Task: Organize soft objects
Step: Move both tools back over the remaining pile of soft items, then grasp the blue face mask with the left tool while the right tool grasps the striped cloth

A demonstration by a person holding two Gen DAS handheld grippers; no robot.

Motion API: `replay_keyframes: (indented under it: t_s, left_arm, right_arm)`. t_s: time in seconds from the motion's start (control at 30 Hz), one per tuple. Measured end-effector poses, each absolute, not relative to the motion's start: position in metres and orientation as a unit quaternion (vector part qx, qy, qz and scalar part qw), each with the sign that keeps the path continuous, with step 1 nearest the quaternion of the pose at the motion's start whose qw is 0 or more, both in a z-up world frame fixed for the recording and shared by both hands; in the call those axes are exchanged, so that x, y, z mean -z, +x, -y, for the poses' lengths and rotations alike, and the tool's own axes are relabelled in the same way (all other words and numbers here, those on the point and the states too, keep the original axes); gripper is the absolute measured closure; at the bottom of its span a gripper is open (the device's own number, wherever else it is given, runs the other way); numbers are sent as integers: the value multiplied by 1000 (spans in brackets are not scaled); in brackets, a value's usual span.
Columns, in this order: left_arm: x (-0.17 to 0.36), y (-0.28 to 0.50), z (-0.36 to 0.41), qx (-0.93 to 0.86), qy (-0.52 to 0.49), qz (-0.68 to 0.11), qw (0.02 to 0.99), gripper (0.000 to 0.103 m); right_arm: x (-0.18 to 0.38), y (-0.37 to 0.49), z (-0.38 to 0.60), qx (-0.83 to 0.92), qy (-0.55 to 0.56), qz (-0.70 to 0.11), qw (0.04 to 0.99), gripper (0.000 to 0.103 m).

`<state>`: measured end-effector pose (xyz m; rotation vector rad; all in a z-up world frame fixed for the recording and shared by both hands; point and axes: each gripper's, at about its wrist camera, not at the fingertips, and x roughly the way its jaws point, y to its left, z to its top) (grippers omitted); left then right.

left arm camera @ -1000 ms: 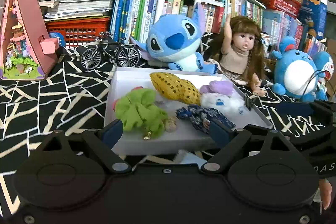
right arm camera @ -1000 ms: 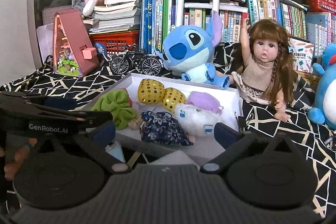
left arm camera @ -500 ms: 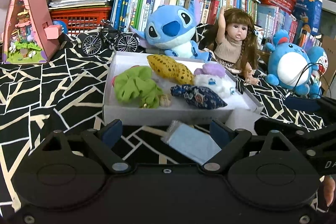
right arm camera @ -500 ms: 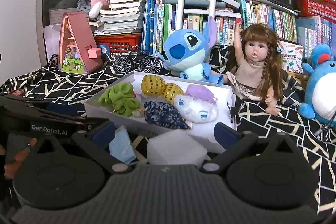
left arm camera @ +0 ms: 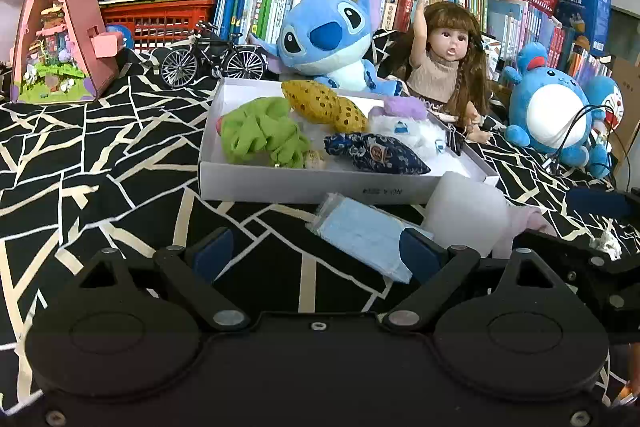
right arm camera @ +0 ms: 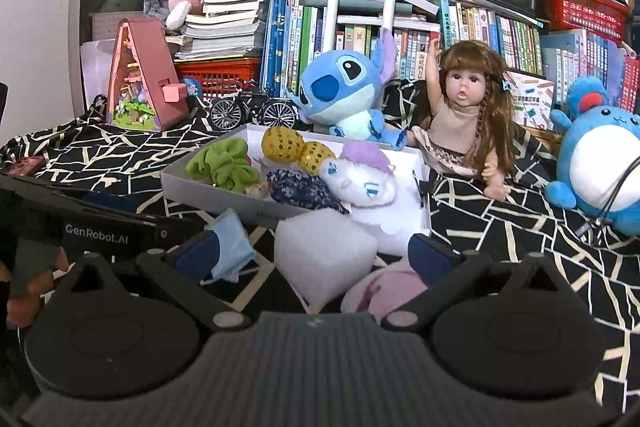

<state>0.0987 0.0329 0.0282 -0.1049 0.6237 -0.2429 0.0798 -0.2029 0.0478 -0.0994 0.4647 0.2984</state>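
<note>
A white box (left arm camera: pixel 280 183) on the patterned cloth holds a green scrunchie (left arm camera: pixel 260 135), a yellow sequinned pouch (left arm camera: pixel 324 103), a dark blue pouch (left arm camera: pixel 376 157) and a white-and-purple plush (left arm camera: pixel 404 123). In front of the box lie a pack of blue face masks (left arm camera: pixel 360 235), a white foam block (left arm camera: pixel 464 211) and a pink soft thing (left arm camera: pixel 534 219). My left gripper (left arm camera: pixel 314 253) is open over bare cloth, its right finger beside the masks. My right gripper (right arm camera: pixel 314 251) is open, with the foam block (right arm camera: pixel 326 259) between its fingers but untouched. The pink thing (right arm camera: pixel 384 291) lies by its right finger.
Behind the box (right arm camera: pixel 208 191) sit a blue plush (left arm camera: pixel 328 39), a doll (left arm camera: pixel 444 67), a model bicycle (left arm camera: pixel 212 57) and a pink toy house (left arm camera: pixel 60 31). A round blue plush (left arm camera: pixel 556 115) with cables stands at the right. Bookshelves fill the back.
Both grippers have drawn back from the box. The masks, the foam block and the pink thing have come into view in front of it. Both grippers stay open.
</note>
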Motion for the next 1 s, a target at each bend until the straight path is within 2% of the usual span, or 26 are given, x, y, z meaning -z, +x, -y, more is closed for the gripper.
replay_keyframes:
  t_s: [0.53,1.0]
  left_arm:
    - [-21,100,-25,115,-48,-314,941,13]
    - [-15,107,-20,102,-54,-325,939,13]
  right_arm:
    - [-40,65,230,-87,-19,-214,973,0]
    - [-24,55,283,-5,23,-233,972,0]
